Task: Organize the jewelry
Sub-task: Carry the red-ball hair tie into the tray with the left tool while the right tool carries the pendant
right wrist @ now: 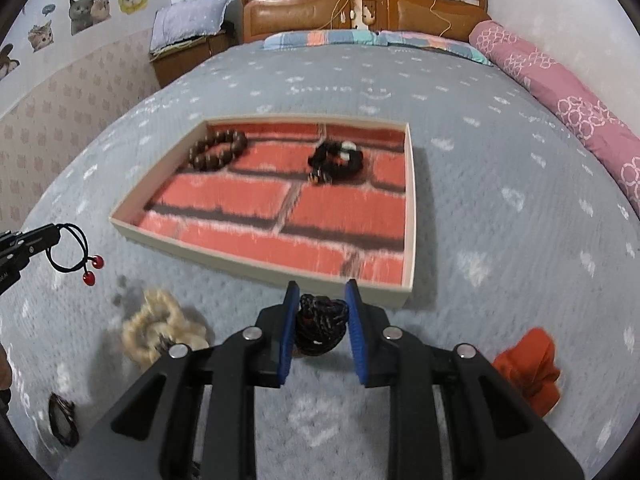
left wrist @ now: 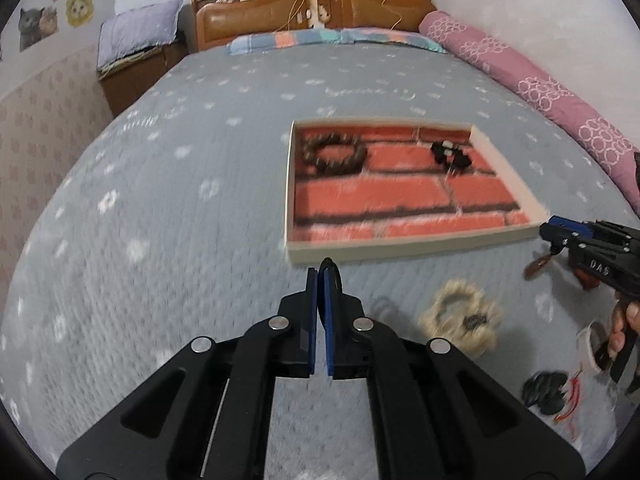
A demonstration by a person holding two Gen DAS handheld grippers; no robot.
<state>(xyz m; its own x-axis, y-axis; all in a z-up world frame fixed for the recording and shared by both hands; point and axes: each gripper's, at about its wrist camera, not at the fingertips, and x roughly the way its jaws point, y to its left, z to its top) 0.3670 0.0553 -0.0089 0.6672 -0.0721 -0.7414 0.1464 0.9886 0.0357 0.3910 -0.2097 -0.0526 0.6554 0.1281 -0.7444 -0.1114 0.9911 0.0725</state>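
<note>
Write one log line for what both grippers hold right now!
left gripper: shut on black cord with red beads | right gripper: shut on black braided band | tray: two bracelets inside

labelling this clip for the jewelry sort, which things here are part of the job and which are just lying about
Part of the job:
- tray holding brown bead bracelet and black bracelet
- black cord with red beads in left gripper
- black braided piece in right gripper
- cream fluffy scrunchie, orange scrunchie

Lying about:
- striped pillow
- pink bolster
- cat stickers
</note>
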